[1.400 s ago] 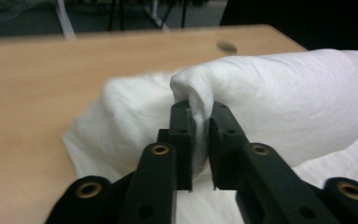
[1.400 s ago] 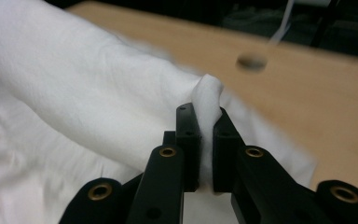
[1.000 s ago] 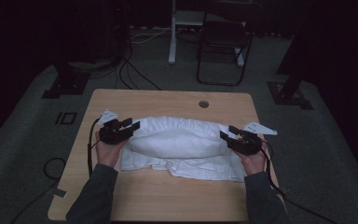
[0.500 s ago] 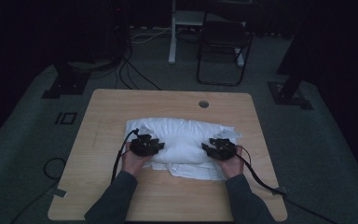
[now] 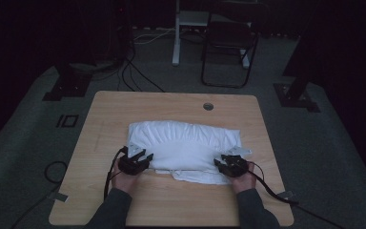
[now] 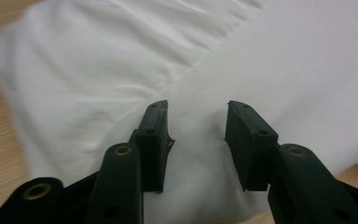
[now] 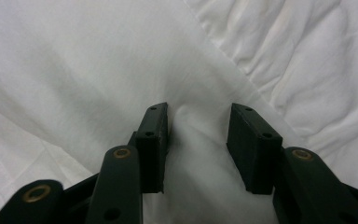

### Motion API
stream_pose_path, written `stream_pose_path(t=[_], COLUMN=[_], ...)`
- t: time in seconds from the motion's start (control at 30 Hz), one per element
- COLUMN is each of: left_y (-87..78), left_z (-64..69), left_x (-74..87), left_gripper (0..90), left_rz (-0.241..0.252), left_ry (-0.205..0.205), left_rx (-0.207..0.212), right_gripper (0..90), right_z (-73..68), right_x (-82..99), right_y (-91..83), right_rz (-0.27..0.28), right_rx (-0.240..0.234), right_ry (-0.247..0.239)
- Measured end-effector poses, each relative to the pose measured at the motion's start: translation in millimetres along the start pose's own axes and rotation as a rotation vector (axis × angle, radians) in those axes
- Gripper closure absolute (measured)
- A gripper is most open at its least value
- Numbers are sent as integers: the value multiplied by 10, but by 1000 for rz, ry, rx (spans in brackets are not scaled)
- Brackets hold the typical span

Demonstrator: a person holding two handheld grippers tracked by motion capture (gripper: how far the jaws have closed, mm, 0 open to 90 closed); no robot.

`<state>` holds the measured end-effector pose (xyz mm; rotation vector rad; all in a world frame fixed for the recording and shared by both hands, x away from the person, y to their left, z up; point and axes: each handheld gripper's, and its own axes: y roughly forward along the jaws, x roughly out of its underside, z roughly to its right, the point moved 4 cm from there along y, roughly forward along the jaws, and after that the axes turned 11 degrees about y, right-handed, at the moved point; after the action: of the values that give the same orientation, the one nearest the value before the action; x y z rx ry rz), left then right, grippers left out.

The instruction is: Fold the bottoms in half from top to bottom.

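Note:
A white cloth (image 5: 186, 143) lies folded on the wooden table (image 5: 171, 205), its smooth top layer spread over a wrinkled layer beneath. My left gripper (image 5: 140, 160) rests at the cloth's near left corner, and my right gripper (image 5: 224, 164) at its near right corner. In the left gripper view the gripper (image 6: 196, 121) is open, its jaws set apart over the cloth (image 6: 98, 60). In the right gripper view the gripper (image 7: 198, 121) is open too. A soft ridge of the cloth (image 7: 74, 60) rises between its jaws.
A round cable hole (image 5: 208, 106) sits near the table's far edge. A dark chair (image 5: 228, 43) and a white post (image 5: 176, 33) stand beyond the table. Cables (image 5: 138, 78) run over the grey floor, and a black cable (image 5: 271, 188) trails from the right gripper.
Both grippers moved from the cloth's left and right ends toward the near edge, drawing the top layer over toward the person. The cloth now lies narrower, and the jaws stand open.

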<state>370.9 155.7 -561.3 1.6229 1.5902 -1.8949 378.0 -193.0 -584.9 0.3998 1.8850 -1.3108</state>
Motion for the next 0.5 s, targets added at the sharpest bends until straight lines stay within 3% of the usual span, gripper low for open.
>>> stream_pose_path(t=[0.2, 0.23, 0.27, 0.3, 0.43, 0.5], left_y=[73, 149, 149, 162, 139, 99], left_z=[-56, -113, -113, -167, -160, -182], left_x=[87, 158, 158, 185, 186, 177], left_gripper=[593, 598, 601, 616, 632, 604], left_rz=[-54, -65, -65, -49, -59, -35], left_ry=[-9, -85, -85, -142, -114, -132], left_rx=[-57, -12, -12, 15, -19, -14], right_gripper=[582, 583, 583, 583, 583, 583], right_z=[10, 13, 15, 17, 23, 30], right_x=[22, 28, 33, 37, 49, 51], right_y=[24, 23, 21, 21, 22, 22], right_rz=[0, 4, 5, 8, 19, 23], right_rx=[-10, -15, -18, -19, -27, -32], right_ry=[20, 28, 31, 33, 44, 48])
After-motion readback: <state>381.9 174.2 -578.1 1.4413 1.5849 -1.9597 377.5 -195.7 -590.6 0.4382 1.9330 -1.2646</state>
